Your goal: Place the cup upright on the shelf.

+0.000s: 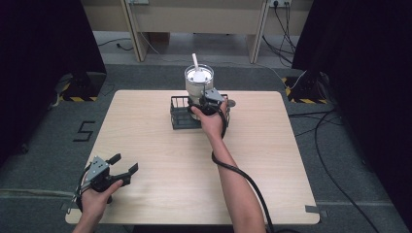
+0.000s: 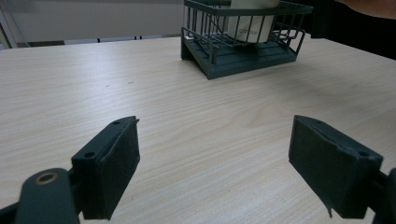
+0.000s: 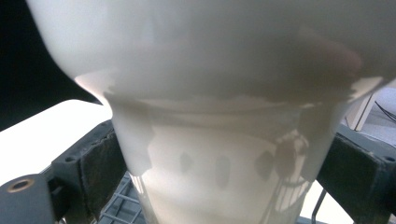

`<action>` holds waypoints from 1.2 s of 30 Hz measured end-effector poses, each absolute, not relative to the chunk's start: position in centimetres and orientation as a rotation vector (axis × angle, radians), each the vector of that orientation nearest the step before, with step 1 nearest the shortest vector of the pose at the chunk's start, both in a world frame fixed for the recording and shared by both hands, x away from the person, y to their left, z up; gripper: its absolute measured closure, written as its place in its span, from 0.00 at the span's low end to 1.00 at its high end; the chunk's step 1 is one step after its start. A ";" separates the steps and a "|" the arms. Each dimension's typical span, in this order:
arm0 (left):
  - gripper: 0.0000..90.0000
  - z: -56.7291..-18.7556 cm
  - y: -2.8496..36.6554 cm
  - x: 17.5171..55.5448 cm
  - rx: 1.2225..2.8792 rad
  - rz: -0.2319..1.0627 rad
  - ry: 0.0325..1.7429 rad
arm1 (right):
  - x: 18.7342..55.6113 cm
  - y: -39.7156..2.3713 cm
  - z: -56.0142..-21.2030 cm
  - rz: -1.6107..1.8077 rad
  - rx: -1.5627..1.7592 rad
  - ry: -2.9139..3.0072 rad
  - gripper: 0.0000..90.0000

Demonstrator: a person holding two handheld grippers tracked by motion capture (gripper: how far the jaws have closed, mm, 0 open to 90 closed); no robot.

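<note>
- Right gripper (image 1: 210, 98) at the far edge of the desk (image 1: 145, 160), near the middle of that edge; held in the right hand (image 1: 212, 121), forearm reaching in from the near edge.
- Right gripper clamped around the cup (image 1: 198, 82); in the right gripper view the two black jaws sit one on each side of the cup (image 3: 219, 154), pads against its wall.
- Cup: clear plastic, milky white contents, clear lid, white straw (image 1: 195, 62) standing up through the lid and tilted slightly left.
- Cup stands upright in the dark wire basket (image 1: 180, 114); in the left gripper view its base (image 2: 252, 23) shows behind the basket's bars (image 2: 212, 44); whether it rests on the basket floor or is lifted just off it I cannot tell.
- Basket sits at the far edge of the desk, middle of it, its left part bare.
- Left gripper (image 1: 122, 166) near the near left corner of the desk, held in the left hand (image 1: 94, 196); released, jaws spread wide with nothing between them; bare wood shows between the pads in the left gripper view (image 2: 215, 154).
- The two grippers are well apart; black cable (image 1: 243, 177) trails from the right gripper along the forearm to the near edge.
</note>
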State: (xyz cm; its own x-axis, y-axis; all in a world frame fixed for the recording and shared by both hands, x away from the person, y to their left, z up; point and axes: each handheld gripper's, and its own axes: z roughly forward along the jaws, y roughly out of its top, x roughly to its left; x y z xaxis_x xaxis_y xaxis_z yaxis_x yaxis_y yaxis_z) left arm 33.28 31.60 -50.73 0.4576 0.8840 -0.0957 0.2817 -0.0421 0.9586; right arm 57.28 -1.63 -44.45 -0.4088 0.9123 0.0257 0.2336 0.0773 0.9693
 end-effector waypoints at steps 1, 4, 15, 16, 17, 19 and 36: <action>0.17 -50.7 31.6 33.3 1.584 0.669 1.044 | 57.2 -1.6 -44.4 1.362 1.138 1.724 0.10; 0.17 -50.7 31.6 33.3 1.583 0.668 1.044 | 57.1 -1.7 -44.4 1.352 1.141 1.722 0.11; 0.17 -50.7 31.5 33.3 1.585 0.668 1.042 | 56.9 -1.7 -44.3 1.356 1.156 1.723 0.11; 0.17 -50.7 31.5 33.3 1.585 0.668 1.043 | 56.8 -1.7 -44.3 1.357 1.156 1.721 0.11; 0.17 -50.7 31.5 33.3 1.585 0.667 1.043 | 56.8 -1.8 -44.3 1.357 1.157 1.721 0.11; 0.17 -50.7 31.5 33.3 1.584 0.668 1.043 | 56.8 -1.8 -44.3 1.357 1.157 1.721 0.11; 0.17 -50.7 31.4 33.3 1.591 0.668 1.039 | 55.9 -2.0 -44.2 1.361 1.151 1.706 0.14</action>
State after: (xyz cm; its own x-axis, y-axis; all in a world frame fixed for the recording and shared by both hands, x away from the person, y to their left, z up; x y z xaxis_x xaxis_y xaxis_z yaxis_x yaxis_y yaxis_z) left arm 33.31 31.42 -50.73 0.4624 0.8819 -0.0919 0.2829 -0.0485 0.9579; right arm 55.88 -2.02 -44.18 -0.3932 0.9191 0.0265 0.2303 0.0705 0.9706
